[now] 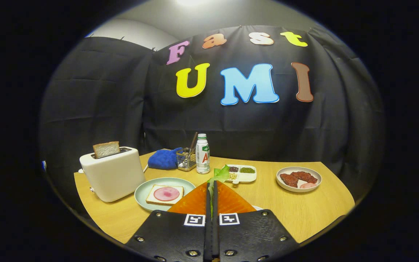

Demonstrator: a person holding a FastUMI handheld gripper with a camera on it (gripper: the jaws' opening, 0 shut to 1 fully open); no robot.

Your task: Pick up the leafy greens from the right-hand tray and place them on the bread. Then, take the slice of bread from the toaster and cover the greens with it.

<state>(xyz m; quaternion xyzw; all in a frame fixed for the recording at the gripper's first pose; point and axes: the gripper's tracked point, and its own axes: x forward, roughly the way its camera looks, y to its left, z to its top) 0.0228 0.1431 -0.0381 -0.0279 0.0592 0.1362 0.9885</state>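
My gripper (211, 186) is shut on the leafy greens (220, 174), whose pale stem runs down between the fingers while the green leaf sticks up past the tips. I hold them above the table. Just ahead and to the left lies a pale green plate (144, 187) with a bread slice (164, 194) topped by a round pink slice of ham (166, 193). Further left stands a white toaster (112, 174) with a second bread slice (106, 149) poking out of its slot.
A white divided dish (245, 174) with beans sits just beyond the fingertips. A white plate with meat pieces (298, 178) lies to the right. At the back stand a bottle (202, 153), a wire holder (187, 159) and a blue cloth (164, 158). The white rim of another plate (257, 208) peeks out beside the right finger.
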